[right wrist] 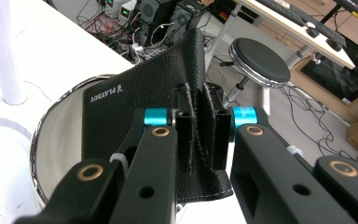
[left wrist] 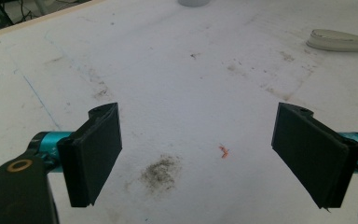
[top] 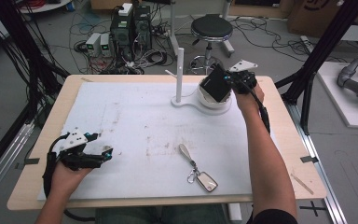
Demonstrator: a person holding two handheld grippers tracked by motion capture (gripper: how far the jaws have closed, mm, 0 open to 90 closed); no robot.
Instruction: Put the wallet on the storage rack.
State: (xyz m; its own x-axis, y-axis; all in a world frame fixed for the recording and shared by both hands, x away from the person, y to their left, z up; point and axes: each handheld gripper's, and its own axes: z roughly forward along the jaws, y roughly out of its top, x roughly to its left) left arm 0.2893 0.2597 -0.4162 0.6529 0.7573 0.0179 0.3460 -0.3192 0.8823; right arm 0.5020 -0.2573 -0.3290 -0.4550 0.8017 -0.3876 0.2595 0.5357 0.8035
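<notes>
A black leather wallet (top: 216, 84), folded and stitched, hangs tilted over the white bowl (top: 213, 105) at the surface's one o'clock edge.

This is a lab. Computer towers (top: 130, 28) sit among tangled cables (top: 154, 56) on the floor. A black frame (top: 324, 42) flanks the worktable (top: 42, 140).

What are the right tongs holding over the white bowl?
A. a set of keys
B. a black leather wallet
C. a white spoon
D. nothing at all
B: the right tongs are pinched shut on the edge of a black leather wallet, holding it just above the white bowl; the keys lie on the table near the person.
</notes>
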